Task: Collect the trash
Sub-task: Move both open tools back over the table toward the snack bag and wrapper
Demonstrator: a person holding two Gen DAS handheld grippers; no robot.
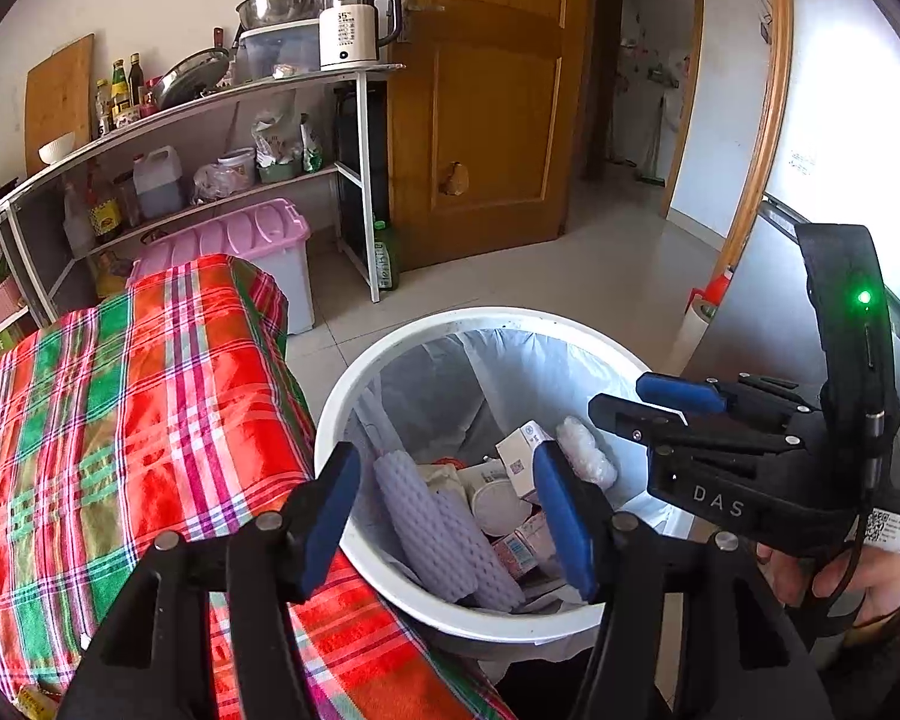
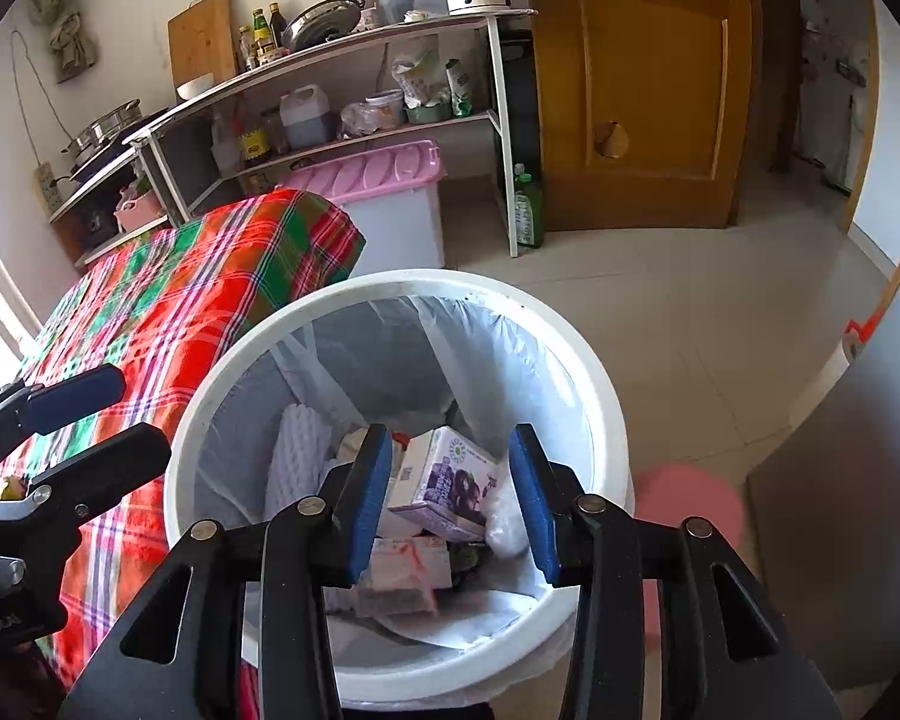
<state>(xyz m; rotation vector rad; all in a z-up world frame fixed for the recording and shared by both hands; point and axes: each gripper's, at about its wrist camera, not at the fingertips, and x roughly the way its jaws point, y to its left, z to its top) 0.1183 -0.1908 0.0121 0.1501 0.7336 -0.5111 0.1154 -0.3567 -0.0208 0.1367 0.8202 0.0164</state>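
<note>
A white trash bin (image 1: 354, 384) with a clear liner stands on the floor beside the plaid-covered table (image 1: 120, 396). It holds a lavender foam net (image 1: 444, 540), small boxes and cups. My left gripper (image 1: 450, 516) is open and empty over the bin's near rim. My right gripper (image 2: 447, 495) is open and empty above the bin (image 2: 594, 372); a purple-and-white carton (image 2: 444, 486) lies in the trash below and between its fingers. The right gripper also shows in the left wrist view (image 1: 660, 402), at the bin's right side. The left gripper shows in the right wrist view (image 2: 102, 420), over the tablecloth.
A shelf unit (image 1: 210, 114) with a kettle (image 1: 354, 24), pans and bottles stands along the far wall. A pink-lidded storage box (image 1: 252, 240) sits behind the table. A wooden door (image 1: 480, 90) and tiled floor (image 1: 600, 276) lie beyond. A grey cabinet (image 2: 840, 480) stands at the right.
</note>
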